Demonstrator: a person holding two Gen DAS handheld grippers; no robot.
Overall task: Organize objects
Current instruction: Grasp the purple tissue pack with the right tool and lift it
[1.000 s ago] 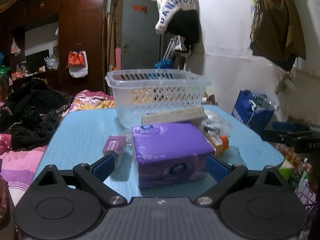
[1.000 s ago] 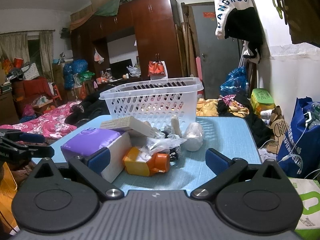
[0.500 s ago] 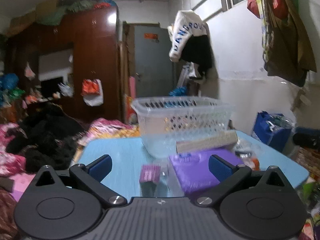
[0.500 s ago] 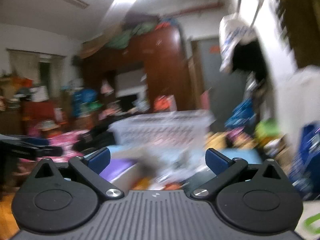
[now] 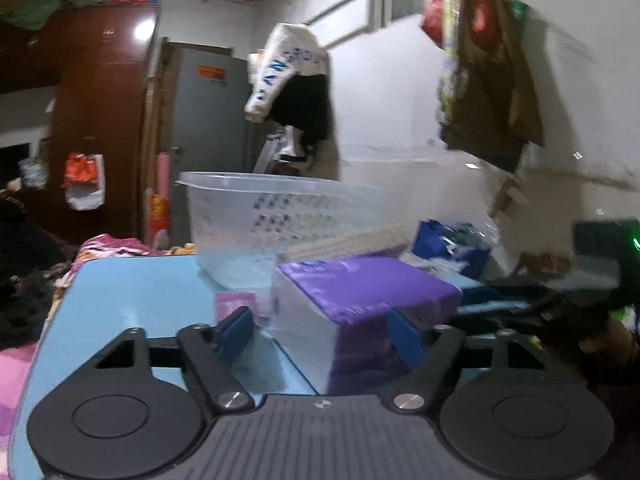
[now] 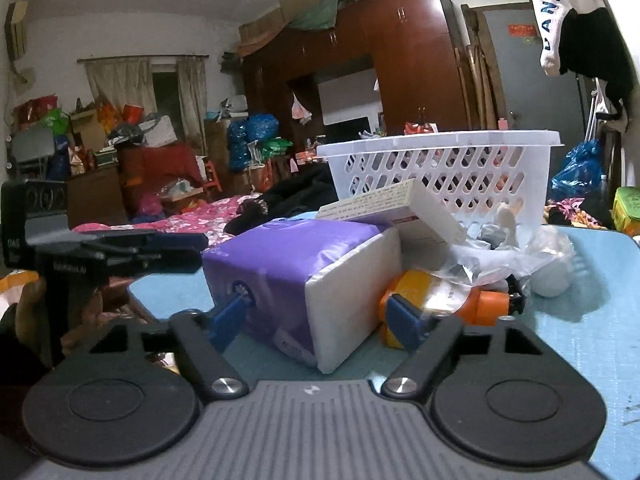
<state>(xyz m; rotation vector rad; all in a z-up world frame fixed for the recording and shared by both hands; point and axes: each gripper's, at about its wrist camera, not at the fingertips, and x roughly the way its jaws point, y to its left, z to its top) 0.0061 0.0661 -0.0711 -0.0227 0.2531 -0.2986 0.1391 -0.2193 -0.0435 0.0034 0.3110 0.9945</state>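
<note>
A purple tissue pack (image 5: 360,308) (image 6: 304,272) lies on the blue table (image 5: 132,300), with a flat white box (image 6: 400,208) leaning on its far side. My left gripper (image 5: 324,336) is open, its fingers either side of the pack's near end. My right gripper (image 6: 320,316) is open too, straddling the pack's white end. A white plastic basket (image 5: 280,216) (image 6: 444,168) stands behind the pile. An orange bottle (image 6: 444,300) lies right of the pack. A small purple packet (image 5: 236,304) lies left of it.
Clear plastic bags (image 6: 520,252) lie beside the bottle. The left gripper shows in the right wrist view (image 6: 100,256) off the table's left edge. A bed with pink bedding (image 6: 180,220) and dark clothes (image 5: 24,272) is on the left. A blue bag (image 5: 448,236) is beyond the right edge.
Both grippers swung up and came back down. The left one is now nearer and angled toward the tissue pack's left corner. The right one has closed in on the pack.
</note>
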